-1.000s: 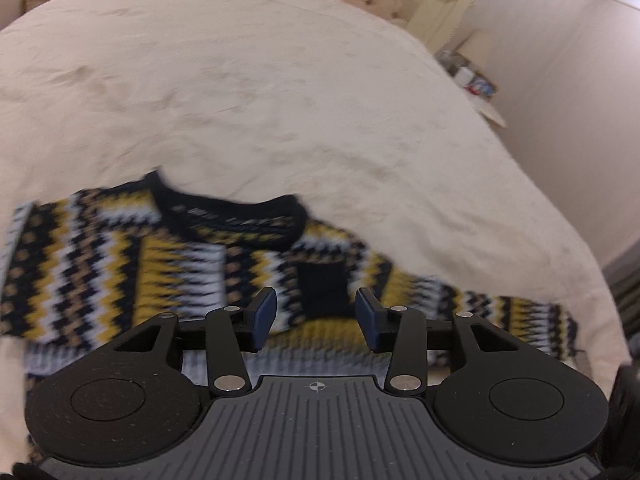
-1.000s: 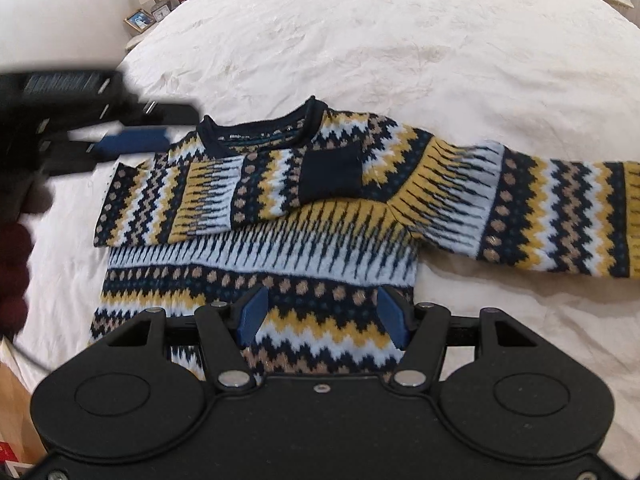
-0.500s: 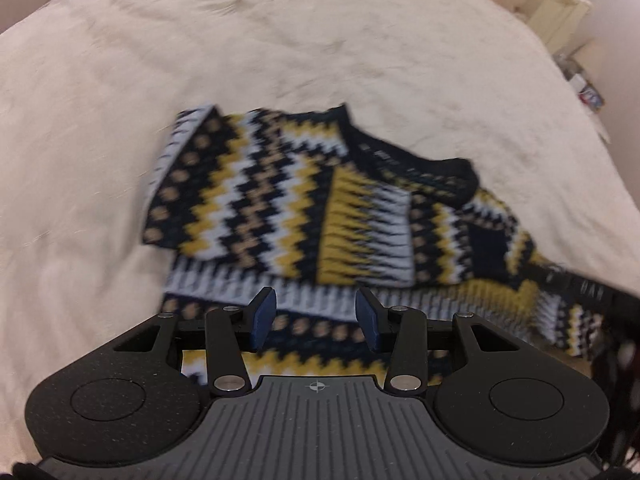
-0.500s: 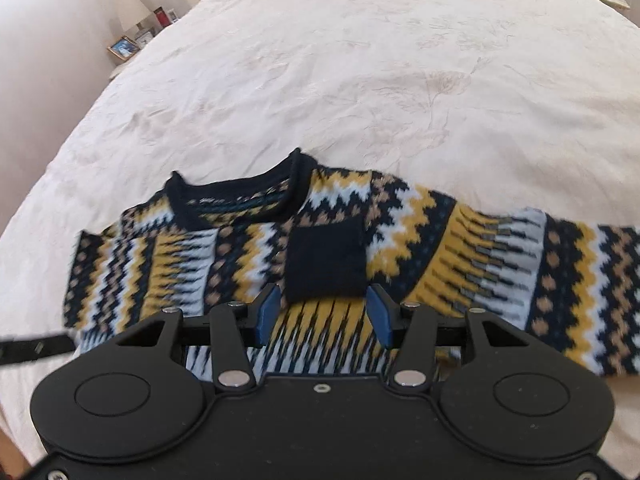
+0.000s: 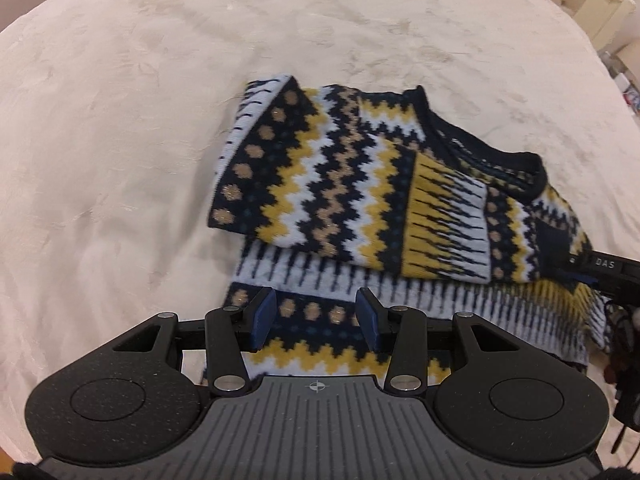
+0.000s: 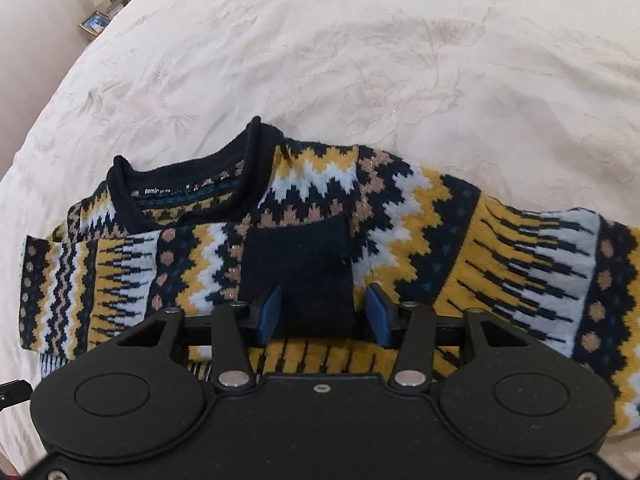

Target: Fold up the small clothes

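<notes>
Cream bedspread (image 5: 160, 120) under patterned sweater (image 5: 360, 184)

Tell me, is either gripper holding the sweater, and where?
Neither yet. The left gripper hangs open over the sweater hem; the right gripper is closing around the navy cuff, pads not pressing.

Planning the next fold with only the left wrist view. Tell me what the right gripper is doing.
Observer: The right gripper hangs over the dark cuff. Its jaws are closing with the cuff between them, and I cannot tell if they touch it.
Operator: Report the other sleeve.
Observer: The other sleeve lies stretched out to the right in the right wrist view, not yet folded in.
</notes>
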The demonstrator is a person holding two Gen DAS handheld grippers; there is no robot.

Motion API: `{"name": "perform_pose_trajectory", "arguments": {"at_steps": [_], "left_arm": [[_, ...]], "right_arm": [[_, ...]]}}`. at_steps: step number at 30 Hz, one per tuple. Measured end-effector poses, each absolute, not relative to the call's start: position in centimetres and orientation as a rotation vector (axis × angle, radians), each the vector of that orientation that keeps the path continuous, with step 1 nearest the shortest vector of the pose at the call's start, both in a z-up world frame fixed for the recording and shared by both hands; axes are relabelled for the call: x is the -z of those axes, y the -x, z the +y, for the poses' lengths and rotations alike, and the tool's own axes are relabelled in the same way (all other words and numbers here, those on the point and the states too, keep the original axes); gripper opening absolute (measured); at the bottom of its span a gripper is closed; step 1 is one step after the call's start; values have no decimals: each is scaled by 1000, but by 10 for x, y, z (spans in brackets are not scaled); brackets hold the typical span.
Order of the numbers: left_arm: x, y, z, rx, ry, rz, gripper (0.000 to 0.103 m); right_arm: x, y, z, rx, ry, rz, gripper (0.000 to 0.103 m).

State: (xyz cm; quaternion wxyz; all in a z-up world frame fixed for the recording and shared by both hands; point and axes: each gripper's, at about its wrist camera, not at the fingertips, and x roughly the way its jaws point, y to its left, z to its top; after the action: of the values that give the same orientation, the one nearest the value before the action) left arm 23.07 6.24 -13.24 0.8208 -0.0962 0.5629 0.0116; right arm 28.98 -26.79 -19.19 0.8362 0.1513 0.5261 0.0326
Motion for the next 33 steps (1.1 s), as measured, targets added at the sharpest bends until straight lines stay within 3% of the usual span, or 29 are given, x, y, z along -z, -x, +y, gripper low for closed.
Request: {"name": "perform_pose_trajectory", "arguments": {"at_steps": [3,14,25,33], "left_arm": [[134,-233,64,-35,196,1200,43],[129,-244,64,-10,168,1155,43],[138,-269,61,6,114,1130,43],[175,-283,62,-5,62,1196,43]], "right_arm": [[188,-290,-266,-29,-289,1113,14],[115,-248,-282,-101,-349,954,10],[143,-235,-297,28,-264,1082,8],[158,-239,-291,57,-220,1149,10]]}}
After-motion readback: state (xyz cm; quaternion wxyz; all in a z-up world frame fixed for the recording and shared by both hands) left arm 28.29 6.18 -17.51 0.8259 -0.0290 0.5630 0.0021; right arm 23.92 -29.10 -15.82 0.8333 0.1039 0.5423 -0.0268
